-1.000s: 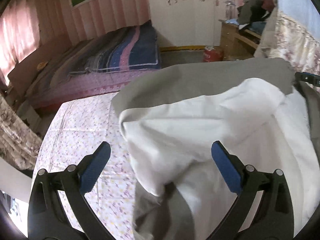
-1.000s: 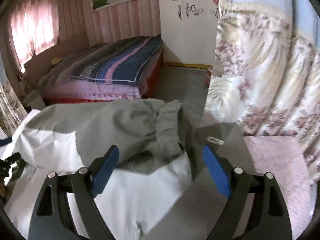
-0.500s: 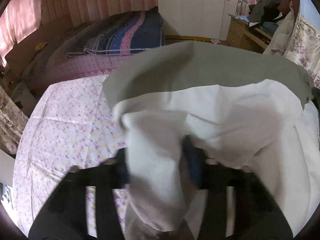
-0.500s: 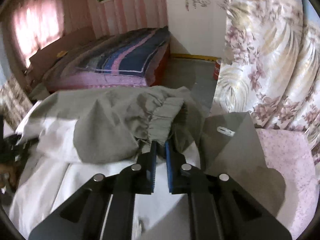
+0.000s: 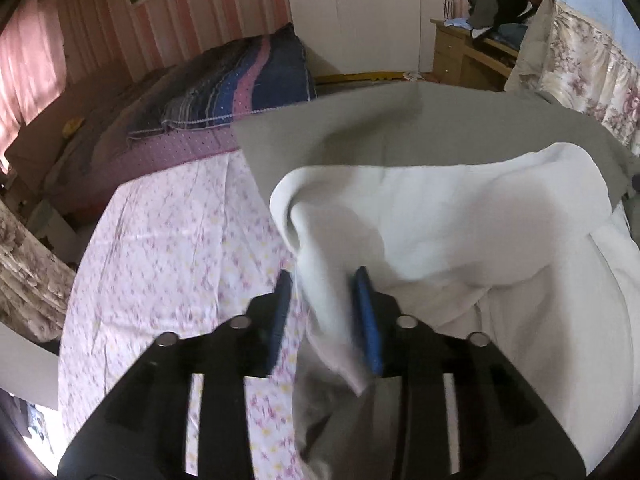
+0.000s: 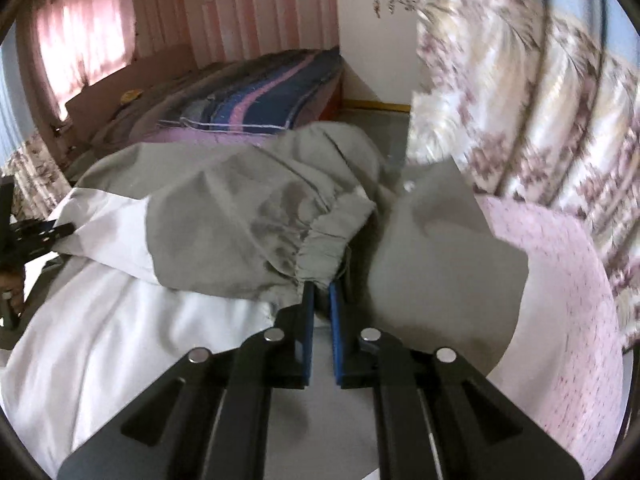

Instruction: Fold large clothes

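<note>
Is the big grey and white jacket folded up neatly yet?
No. The jacket lies bunched and rumpled on the bed, one sleeve cuff pinched by the right gripper.

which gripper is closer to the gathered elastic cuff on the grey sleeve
Right. The right gripper is shut right at the elastic cuff. The left gripper is far across the jacket, its jaws opening around a white fold.

one garment (grey and white), two grippers, one bed

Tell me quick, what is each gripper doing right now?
Left gripper: jaws opening, with a fold of the white and grey garment between its pads.
Right gripper: shut on the garment's grey gathered cuff.
</note>
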Demonstrator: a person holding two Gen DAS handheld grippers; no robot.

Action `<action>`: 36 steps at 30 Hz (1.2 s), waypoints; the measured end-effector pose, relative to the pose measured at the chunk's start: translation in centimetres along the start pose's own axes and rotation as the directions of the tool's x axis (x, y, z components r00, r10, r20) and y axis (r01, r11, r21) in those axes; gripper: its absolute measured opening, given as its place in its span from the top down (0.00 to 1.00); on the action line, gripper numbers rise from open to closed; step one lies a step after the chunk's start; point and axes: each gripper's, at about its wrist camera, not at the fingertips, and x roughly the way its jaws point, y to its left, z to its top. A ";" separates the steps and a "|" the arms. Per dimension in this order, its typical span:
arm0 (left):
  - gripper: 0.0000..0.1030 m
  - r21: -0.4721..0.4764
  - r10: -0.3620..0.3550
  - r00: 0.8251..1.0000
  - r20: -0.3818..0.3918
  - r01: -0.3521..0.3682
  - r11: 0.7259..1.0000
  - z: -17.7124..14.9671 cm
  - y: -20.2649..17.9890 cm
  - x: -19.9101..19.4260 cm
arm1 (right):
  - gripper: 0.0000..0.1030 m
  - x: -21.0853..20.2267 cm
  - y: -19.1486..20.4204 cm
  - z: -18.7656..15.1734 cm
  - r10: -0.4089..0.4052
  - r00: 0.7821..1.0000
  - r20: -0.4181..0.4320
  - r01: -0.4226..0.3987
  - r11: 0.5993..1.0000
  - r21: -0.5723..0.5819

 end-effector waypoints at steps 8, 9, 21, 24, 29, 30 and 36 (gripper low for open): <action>0.24 -0.083 -0.010 1.000 0.022 0.012 0.997 -3.2 1.9 -1.8 | 0.89 -1.6 -1.2 -2.0 -0.026 1.000 0.016 0.025 0.999 0.022; 0.24 -0.091 -0.013 1.000 0.017 0.014 0.996 -3.7 2.0 -1.8 | 0.89 -1.9 -1.3 -2.1 -0.013 1.000 0.026 0.012 1.000 0.026; 0.18 -0.031 0.114 0.979 0.169 -0.110 0.993 -4.4 -0.2 -10.4 | 0.35 -10.5 -1.0 -4.8 -0.039 0.985 0.169 0.040 0.999 0.001; 0.16 -0.027 0.093 0.976 0.197 -0.089 0.996 -4.6 -1.4 -13.1 | 0.31 -11.3 -0.8 -6.2 -0.091 0.979 0.183 0.095 0.995 -0.016; 0.10 -0.069 -0.005 0.972 0.235 0.021 0.997 -6.8 -4.6 -16.5 | 0.30 -12.4 -0.5 -8.7 -0.118 0.972 0.205 0.123 0.992 -0.009; 0.09 -0.092 -0.012 0.969 0.245 0.036 0.995 -7.5 -5.5 -17.0 | 0.30 -12.6 -0.4 -9.4 -0.130 0.970 0.208 0.134 0.991 -0.005; 0.08 -0.208 -0.051 0.963 0.265 0.109 0.972 -12.0 -9.7 -17.9 | 0.23 -15.3 0.1 -13.4 -0.170 0.958 0.230 0.164 0.985 0.045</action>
